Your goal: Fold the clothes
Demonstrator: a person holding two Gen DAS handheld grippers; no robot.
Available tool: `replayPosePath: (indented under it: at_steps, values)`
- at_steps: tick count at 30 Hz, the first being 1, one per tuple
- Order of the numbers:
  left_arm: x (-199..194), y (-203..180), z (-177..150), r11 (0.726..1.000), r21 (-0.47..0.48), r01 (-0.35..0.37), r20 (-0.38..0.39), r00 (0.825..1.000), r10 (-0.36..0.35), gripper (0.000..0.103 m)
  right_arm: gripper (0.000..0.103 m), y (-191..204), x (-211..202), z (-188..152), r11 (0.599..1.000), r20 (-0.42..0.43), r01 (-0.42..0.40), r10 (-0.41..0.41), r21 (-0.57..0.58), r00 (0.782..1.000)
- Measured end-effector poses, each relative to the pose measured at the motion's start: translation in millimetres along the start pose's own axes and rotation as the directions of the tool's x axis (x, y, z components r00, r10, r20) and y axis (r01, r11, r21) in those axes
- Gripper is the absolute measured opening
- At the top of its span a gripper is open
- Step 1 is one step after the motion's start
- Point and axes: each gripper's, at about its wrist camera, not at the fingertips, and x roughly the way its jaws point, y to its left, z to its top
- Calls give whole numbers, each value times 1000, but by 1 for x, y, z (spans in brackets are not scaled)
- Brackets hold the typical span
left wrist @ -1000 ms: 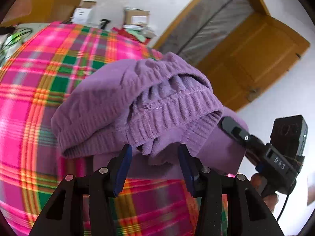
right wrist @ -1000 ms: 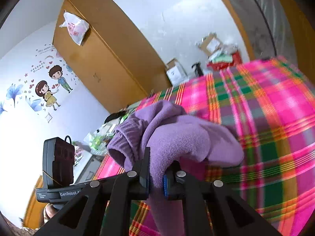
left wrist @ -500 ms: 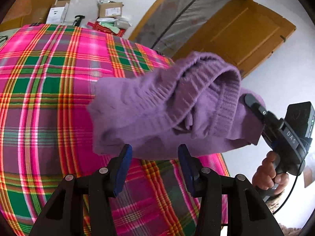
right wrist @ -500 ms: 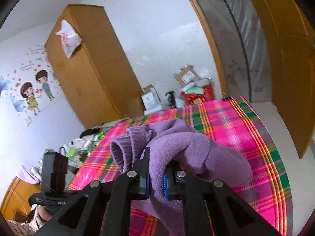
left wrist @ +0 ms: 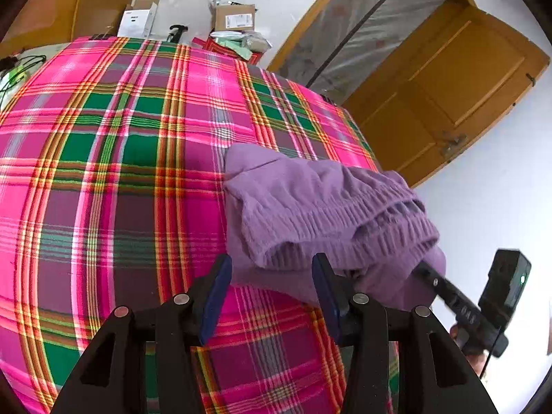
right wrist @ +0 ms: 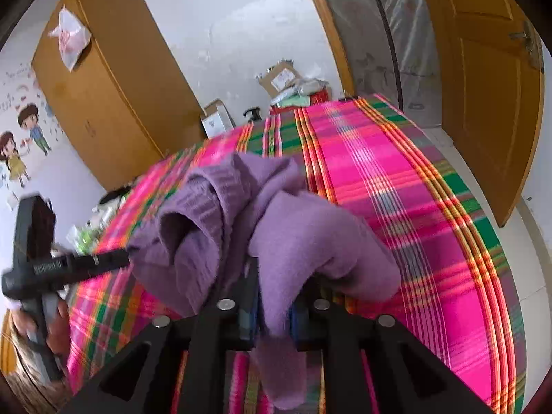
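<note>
In the left wrist view, the purple sweater lay bunched on the plaid blanket. The left gripper stood wide, gripping nothing.

In the right wrist view, the right gripper had just been opening a little, with sweater cloth between its fingers.

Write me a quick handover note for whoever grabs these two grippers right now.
Left gripper: open and empty, just short of the purple sweater.
Right gripper: a fold of the sweater still sits between its jaws, which have just been opening; grip looks to be loosening.
Sweater: bunched up on the plaid blanket, near the edge facing the door.
Done: sweater brought onto the blanket.
Left: free it, spread it flat, fold it.
</note>
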Motion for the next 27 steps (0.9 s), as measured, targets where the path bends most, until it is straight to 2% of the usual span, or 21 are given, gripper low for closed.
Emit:
replayPosePath:
  at_steps: [3, 7, 11, 16, 20, 23, 27]
  values:
    - [3, 1, 5, 1000, 13, -19, 0, 1000, 19, 50, 25, 3, -3, -10, 999, -15, 41, -41, -32, 999]
    - [0, 6, 10, 999, 6, -37, 14, 999, 37, 50, 28, 2, -17, -19, 997, 4, 73, -73, -37, 997]
    - [-6, 2, 13, 999, 27, -45, 42, 998, 43, 50, 28, 5, -41, -26, 990, 101, 141, -138, -18, 985]
    - [-7, -23, 7, 990, 139, -30, 39, 999, 25, 50, 28, 27, -51, -29, 984, 169, 142, -122, -108, 978]
    - [-2, -43, 1, 974, 224, -37, 24, 999, 32, 50, 40, 43, -34, -21, 980, 144, 100, -76, -172, 987]
    - [4, -58, -4, 960, 279, -20, 1, 1000, 20, 50, 40, 46, -17, -12, 984, 104, 75, -58, -160, 993]
    - [8, -73, -11, 937, 350, -12, -11, 1000, 17, 52, 40, 48, 0, 0, 985, 97, 70, -56, -155, 994]
